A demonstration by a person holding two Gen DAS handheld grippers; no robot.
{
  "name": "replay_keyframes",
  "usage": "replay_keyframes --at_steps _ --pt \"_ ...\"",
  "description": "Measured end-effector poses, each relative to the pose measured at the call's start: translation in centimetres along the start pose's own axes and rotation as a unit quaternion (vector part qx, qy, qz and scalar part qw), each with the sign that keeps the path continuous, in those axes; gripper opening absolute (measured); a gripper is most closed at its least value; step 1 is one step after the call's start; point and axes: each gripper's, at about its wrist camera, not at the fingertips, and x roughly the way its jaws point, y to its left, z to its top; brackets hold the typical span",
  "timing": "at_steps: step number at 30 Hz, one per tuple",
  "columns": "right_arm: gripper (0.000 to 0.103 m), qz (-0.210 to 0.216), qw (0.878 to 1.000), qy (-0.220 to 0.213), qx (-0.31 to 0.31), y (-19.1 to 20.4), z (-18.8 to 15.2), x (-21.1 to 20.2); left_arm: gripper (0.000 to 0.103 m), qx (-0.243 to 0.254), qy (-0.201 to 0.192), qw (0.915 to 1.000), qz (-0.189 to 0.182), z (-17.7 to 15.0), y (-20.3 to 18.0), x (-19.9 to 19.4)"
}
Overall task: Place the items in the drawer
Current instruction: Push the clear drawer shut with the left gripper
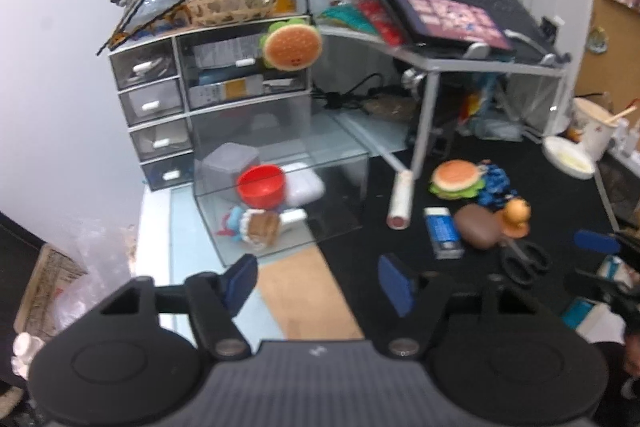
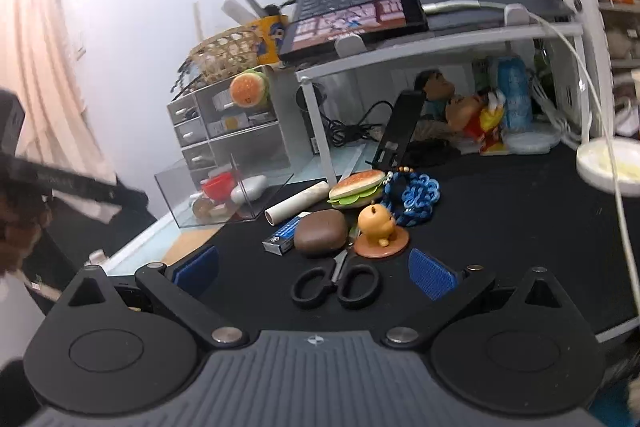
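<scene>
Left wrist view looks down at the open drawer point(image 1: 280, 195); right wrist view, perhaps lower, faces the scissors point(image 2: 336, 285); both share the table point(image 2: 500, 211).

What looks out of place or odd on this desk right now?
The clear drawer is pulled fully out of the organizer, already holding a red cup. A white tube lies tipped on the black mat among loose items. No spill or damage is visible.

Right gripper point(image 2: 314, 273) spread wide, holding nothing, low over black scissors point(image 2: 336, 283) on the bench point(image 2: 500, 227). Beyond: brown case point(image 2: 320, 233), orange figurine point(image 2: 378, 225), blue eraser point(image 2: 282, 235), toy burger point(image 2: 356, 187), blue knotted cord point(image 2: 416, 197), white tube point(image 2: 296, 205). Clear drawer point(image 2: 224, 193) pulled out at left, red cup point(image 2: 218, 185) inside.
</scene>
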Motion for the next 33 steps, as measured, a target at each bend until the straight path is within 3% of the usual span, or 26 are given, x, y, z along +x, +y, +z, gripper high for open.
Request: replay_keyframes --at_steps 17,33 --pt "0.103 -0.008 1.000 0.001 -0.006 -0.5 -0.7 0.9 0.030 -0.012 0.013 0.9998 0.012 0.3 1.8 3.4" --pt "0.103 -0.013 1.000 -0.014 -0.004 -0.6 -0.8 1.4 0.022 -0.001 0.011 0.9998 0.017 2.5 2.8 5.9"
